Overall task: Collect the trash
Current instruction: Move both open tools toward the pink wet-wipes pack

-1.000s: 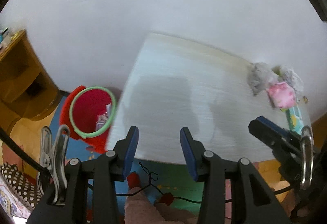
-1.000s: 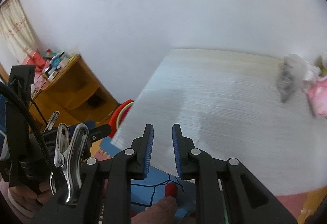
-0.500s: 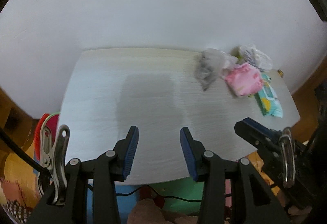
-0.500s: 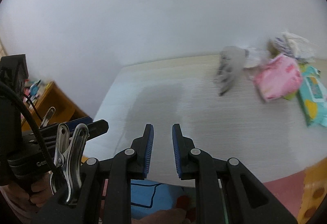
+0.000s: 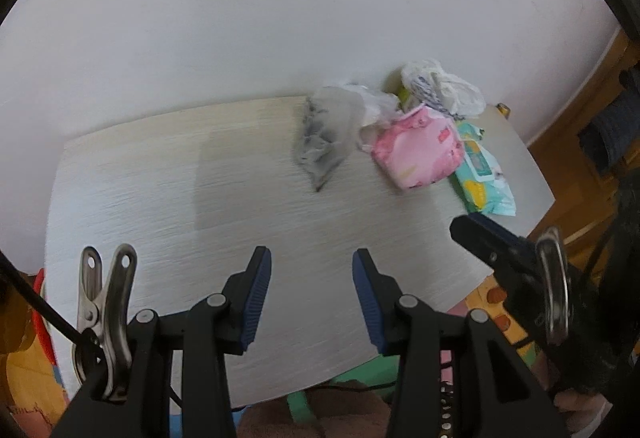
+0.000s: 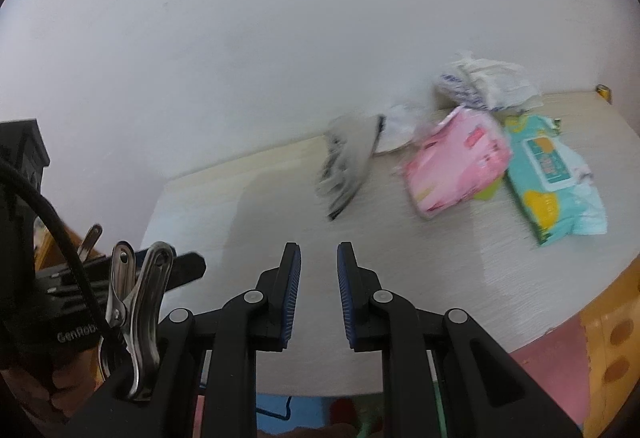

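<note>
Trash point(image 5: 404, 134) – crumpled bags, pink and teal packets – heaped; both hand-held grippers empty, narrowly parted.

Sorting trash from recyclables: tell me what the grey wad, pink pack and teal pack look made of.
Grey wad: thin crumpled plastic film, likely; translucent and creased, though blurred. Pink pack: soft glossy plastic wrapper, puffy with printed marks. Teal pack: glossy plastic film with a label flap on top, probably wet wipes.

Grey bag point(image 5: 326, 134) motion-blurred, red bin point(image 5: 40, 302) mostly hidden behind table edge point(image 5: 52, 238)
</note>
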Tool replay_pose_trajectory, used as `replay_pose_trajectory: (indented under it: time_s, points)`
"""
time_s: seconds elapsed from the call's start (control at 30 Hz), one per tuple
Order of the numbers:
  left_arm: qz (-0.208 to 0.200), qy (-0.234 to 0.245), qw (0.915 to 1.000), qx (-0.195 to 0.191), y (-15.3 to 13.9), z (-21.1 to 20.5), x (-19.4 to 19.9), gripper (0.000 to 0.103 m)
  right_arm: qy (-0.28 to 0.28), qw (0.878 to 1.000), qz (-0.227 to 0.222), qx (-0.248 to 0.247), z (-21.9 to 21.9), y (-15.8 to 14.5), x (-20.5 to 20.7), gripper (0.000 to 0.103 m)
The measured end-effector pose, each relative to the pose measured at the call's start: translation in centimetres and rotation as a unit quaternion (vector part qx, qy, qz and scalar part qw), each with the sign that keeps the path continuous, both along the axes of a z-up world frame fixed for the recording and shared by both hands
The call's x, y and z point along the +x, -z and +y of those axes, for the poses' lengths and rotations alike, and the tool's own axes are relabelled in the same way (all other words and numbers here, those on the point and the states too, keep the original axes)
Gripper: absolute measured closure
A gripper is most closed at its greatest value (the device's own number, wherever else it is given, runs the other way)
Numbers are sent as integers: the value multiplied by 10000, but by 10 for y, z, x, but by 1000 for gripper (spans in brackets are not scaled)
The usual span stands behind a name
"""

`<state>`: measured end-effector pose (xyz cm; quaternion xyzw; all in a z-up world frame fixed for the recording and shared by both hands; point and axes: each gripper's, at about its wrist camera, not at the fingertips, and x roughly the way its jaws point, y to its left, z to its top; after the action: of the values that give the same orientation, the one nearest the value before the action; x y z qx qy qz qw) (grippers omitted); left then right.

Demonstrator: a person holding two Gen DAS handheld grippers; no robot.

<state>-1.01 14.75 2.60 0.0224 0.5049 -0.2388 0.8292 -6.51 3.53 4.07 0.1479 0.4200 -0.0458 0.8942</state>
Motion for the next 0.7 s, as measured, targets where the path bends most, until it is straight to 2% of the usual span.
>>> replay_pose_trajectory:
  time_s: [0.2,0.37,0.43,0.7]
  points:
    - [91,-135,9998,-74,8,-30,9,59,122,9999,82,-64,-43,-1,14,83]
    - [173,-350,9992,-130,18,-62,17,59,-20,9997,207,-150,-81,3,26,82]
    - [174,-462,9987,-160,21,-73,21,59,-54,9994,267,-189,-96,6,32,75]
    - [228,-943,9952,-100,38,-102,32,59,-292,9975,513,-397,-150,22,63,75]
